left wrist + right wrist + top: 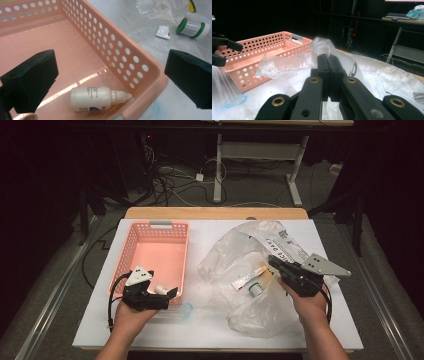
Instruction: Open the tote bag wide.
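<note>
My left gripper [167,296] sits at the near right corner of the pink basket [131,242], its jaws spread wide with nothing between them — one jaw stands over the basket floor, the other outside the right wall, over the white table [95,320]. Below them a small white dropper bottle [97,98] lies on its side on the basket floor, tucked into that near corner, its nozzle pointing at the perforated wall and almost touching it. In the high view it shows as a pale shape [160,289] just beside the gripper. My right gripper [328,72] is pressed shut on the plastic bag [240,255], which spreads crumpled across the right half of the table; the film bunches up around the closed jaws and rises in a peak just beyond them. From above I see this gripper [273,264] at the bag's right side, pointing left. Near it, on the bag, lie a green-capped jar [256,290] on its side and a flat sachet [248,278]. A bluish cup-like piece [185,310] rests on the table just near of the basket.
</note>
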`<state>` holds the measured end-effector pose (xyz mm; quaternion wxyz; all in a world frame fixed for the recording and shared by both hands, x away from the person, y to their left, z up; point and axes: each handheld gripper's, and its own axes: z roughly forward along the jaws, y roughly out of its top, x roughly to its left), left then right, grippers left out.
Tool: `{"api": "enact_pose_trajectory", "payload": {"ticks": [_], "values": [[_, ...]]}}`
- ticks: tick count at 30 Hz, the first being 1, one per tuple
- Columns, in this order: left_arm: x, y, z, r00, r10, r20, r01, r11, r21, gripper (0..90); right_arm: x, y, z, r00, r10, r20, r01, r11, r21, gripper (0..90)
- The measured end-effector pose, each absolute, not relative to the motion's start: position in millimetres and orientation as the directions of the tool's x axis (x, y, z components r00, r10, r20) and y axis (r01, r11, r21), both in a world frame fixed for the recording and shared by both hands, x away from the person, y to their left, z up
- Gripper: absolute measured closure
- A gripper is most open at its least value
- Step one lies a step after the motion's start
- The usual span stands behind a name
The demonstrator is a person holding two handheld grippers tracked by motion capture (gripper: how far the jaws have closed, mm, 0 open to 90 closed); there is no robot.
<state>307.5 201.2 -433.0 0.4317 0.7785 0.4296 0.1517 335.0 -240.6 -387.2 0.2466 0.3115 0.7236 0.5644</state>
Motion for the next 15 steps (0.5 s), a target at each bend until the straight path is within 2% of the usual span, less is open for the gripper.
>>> {"api": "enact_pose_trajectory", "payload": {"ticks": [6,10,13,15], "values": [[309.7,208.7,-432.8,0.559,0.821,-0.118,0.556,-0.266,0.787,0.0,336.6,-240.8,-386.2,-0.683,0.73,0.001,0.174,0.162,0.971,90.0],[311.1,219.6,-429.4,0.541,0.827,-0.154,0.577,-0.232,0.783,0.0,338.8,-241.2,-386.5,-0.677,0.736,0.001,0.175,0.16,0.971,90.0],[311.1,226.8,-427.6,0.533,0.826,-0.181,0.584,-0.205,0.786,6.6,339.1,-241.3,-385.7,-0.673,0.74,-0.004,0.175,0.165,0.971,90.0],[311.7,230.8,-426.0,0.538,0.822,-0.188,0.583,-0.202,0.787,16.4,338.9,-240.8,-385.3,-0.675,0.738,-0.007,0.17,0.165,0.972,90.0]]}}
